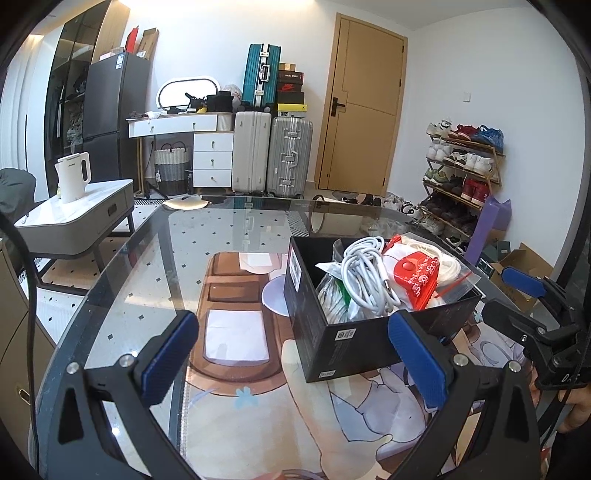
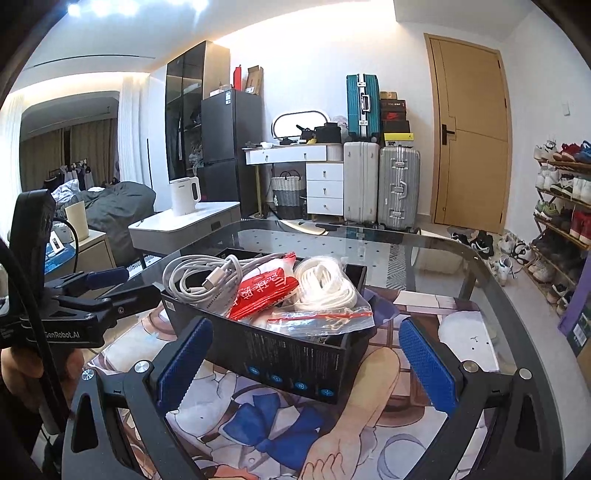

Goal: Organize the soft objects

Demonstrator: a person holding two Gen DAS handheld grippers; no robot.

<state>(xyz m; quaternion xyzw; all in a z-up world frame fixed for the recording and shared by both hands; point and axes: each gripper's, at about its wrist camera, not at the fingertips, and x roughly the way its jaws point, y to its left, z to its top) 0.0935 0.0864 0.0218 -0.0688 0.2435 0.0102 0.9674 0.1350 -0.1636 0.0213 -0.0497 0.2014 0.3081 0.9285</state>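
I see the box sitting on the printed mat on the glass table, holding a coiled cable at left, a packet in the middle and a rope bundle at right. A zip bag lies before them, and suitcases stand behind the table.

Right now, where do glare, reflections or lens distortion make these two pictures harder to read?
Left wrist view: the glass table mirrors the suitcases and door, the fisheye bends the door frame, and the corners are black. Right wrist view: ceiling lights blow out at top left, the far table edge carries reflections, and the shoe rack curves at the right; the black box is sharp.
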